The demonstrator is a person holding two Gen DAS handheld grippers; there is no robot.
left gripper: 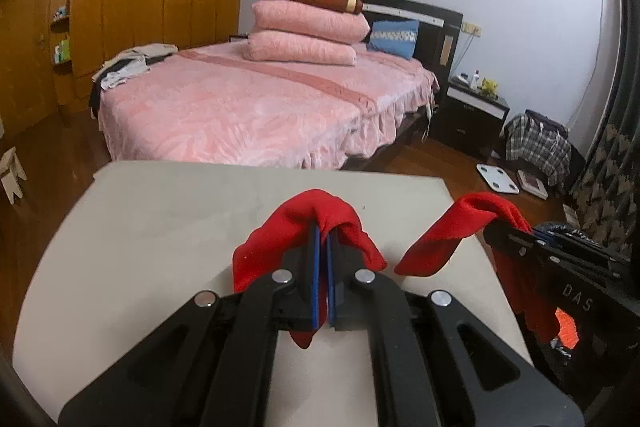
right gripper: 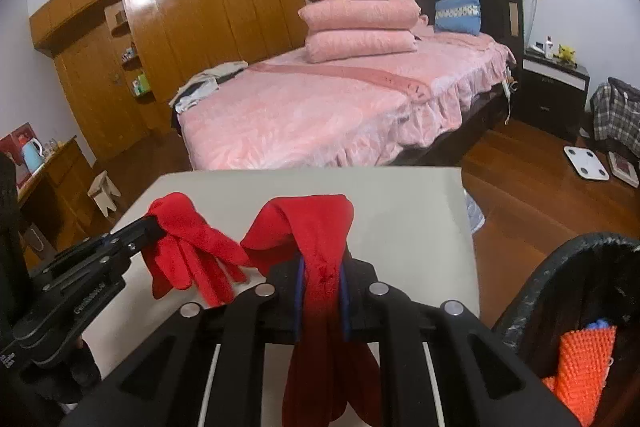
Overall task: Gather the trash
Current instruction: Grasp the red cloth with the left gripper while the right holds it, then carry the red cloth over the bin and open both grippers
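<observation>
My left gripper (left gripper: 323,227) is shut on a red glove (left gripper: 296,219) and holds it above the white table (left gripper: 160,227); the glove drapes over both sides of the fingers. My right gripper (right gripper: 322,263) is shut on a second red cloth (right gripper: 320,227) that hangs down between its fingers. In the left wrist view the right gripper (left gripper: 516,227) shows at the right with its red cloth (left gripper: 452,231). In the right wrist view the left gripper (right gripper: 154,223) shows at the left with its glove (right gripper: 188,247). A black-lined trash bin (right gripper: 560,267) stands at the lower right, holding something orange (right gripper: 584,355).
A pink bed (left gripper: 248,107) with stacked pillows lies beyond the table. A dark nightstand (left gripper: 472,111), a white scale (left gripper: 497,178) and a plaid bag (left gripper: 536,143) are on the wooden floor to the right. A wooden wardrobe (right gripper: 192,7) and small stool (right gripper: 105,191) stand to the left.
</observation>
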